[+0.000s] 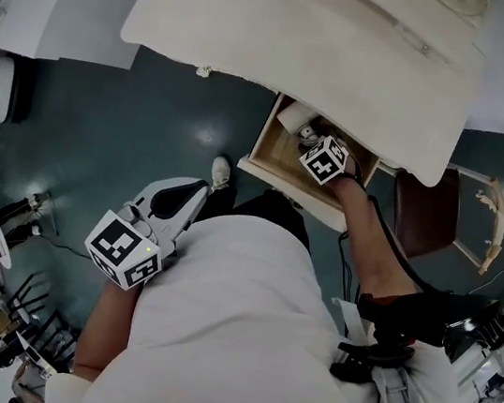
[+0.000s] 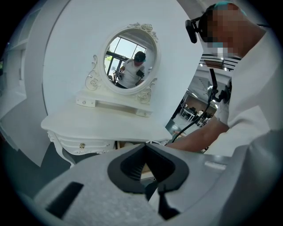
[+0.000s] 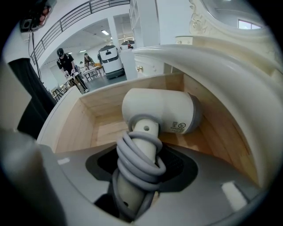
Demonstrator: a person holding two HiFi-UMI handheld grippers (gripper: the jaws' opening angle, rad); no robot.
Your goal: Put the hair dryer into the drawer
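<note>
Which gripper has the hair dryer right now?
The right gripper, jaws closed on the cord-wrapped handle of the hair dryer; the left gripper is shut with nothing in it.

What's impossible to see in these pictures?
- Head view: most of the drawer lies hidden under the tabletop and the right tongs.
- Right gripper view: whether the hair dryer touches the drawer floor; its own body covers that.
- Its label print is too small.
</note>
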